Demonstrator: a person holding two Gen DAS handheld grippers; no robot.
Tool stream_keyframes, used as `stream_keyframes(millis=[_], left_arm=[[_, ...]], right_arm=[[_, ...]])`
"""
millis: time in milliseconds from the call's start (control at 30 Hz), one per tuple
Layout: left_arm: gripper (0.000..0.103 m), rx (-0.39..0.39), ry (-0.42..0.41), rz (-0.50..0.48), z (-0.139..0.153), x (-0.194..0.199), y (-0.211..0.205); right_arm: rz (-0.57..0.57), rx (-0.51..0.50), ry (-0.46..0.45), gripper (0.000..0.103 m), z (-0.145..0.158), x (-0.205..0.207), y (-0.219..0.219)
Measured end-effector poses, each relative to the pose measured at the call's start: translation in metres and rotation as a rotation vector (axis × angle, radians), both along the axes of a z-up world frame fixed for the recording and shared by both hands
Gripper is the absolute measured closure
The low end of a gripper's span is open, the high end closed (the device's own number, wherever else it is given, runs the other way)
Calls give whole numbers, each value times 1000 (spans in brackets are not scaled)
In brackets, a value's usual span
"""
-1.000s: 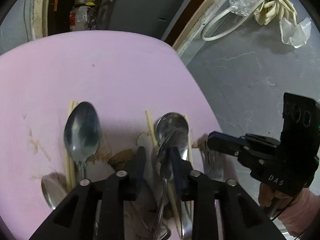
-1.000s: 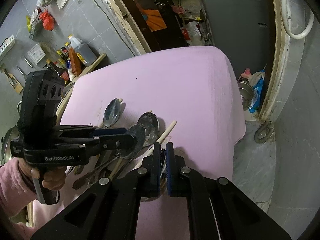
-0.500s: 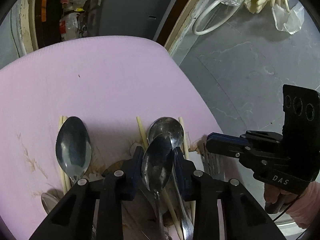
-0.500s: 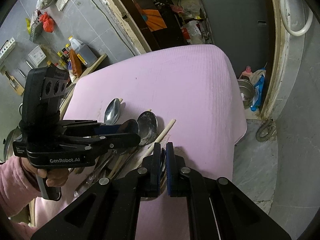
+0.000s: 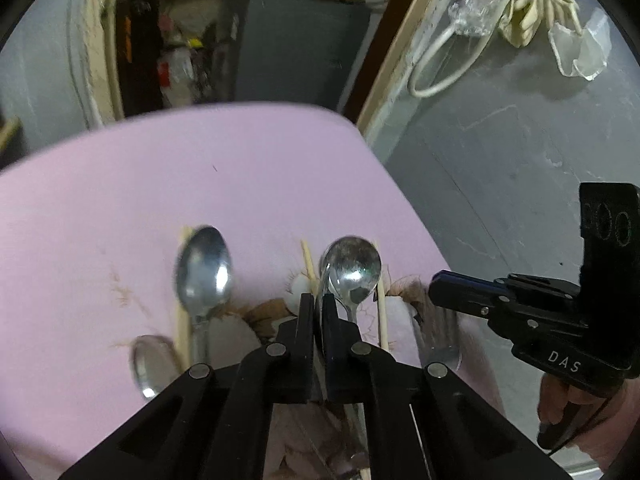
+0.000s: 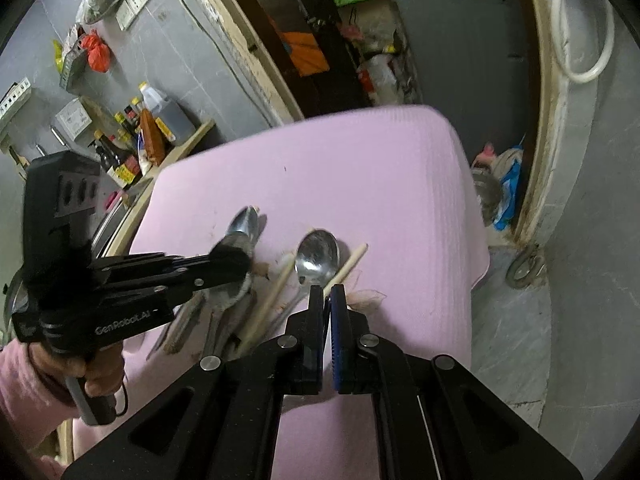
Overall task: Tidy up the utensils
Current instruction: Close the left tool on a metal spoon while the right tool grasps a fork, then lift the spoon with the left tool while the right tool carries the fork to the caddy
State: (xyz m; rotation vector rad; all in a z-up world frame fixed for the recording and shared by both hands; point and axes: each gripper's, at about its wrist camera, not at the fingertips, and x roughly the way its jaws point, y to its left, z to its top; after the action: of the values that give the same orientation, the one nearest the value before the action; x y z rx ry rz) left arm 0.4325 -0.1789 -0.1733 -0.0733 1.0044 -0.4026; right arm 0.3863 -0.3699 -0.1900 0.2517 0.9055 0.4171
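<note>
While the right tool (image 6: pixel 327 300) hangs pressed together and empty off to its right, the left tool (image 5: pixel 318 300) is clamped on a steel spoon (image 6: pixel 236 290) over the pile on the pink table (image 5: pixel 240 160). Just ahead of its tips lie a round spoon (image 5: pixel 354 268) and chopsticks (image 5: pixel 381 308). The held spoon is probably light, stiff and slick, so it may twist between the pads. A hold on the flat handle near the neck looks safest.

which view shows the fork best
The left wrist view: the fork lies at the right end of the pile on the pink cloth, just under the right gripper, its tines and neck blurred but readable. In the right wrist view I cannot make it out; that gripper's own fingers cover the spot.
</note>
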Motion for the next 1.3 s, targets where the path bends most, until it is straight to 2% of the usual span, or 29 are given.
stream_keyframes(millis=[167,267,467,633,867,1067,1200,1300], left_arm=[[99,31,-144,75,34,-29,13],[99,22,-239,126,55,-53,24],[99,0,-431,178,108,-96,52],[99,-22,-521,205,150,-119,96],[99,-35,-622,257,204,-137,174],[99,5,-707,342,225,-147,248],[99,52,-739,388,218,-148,285],[99,82,-742,401,202,-147,299]], right_arm=[[-83,-50,-125,101,34,-32,11],[-136,-101,-230,101,61,-58,23],[-232,-196,-433,101,135,-98,59],[-279,-204,-575,101,194,-121,95],[-269,-211,-715,101,246,-148,165],[-249,-211,-795,101,270,-152,226],[-243,-245,-821,101,264,-150,260],[-231,-312,-829,101,250,-145,286]])
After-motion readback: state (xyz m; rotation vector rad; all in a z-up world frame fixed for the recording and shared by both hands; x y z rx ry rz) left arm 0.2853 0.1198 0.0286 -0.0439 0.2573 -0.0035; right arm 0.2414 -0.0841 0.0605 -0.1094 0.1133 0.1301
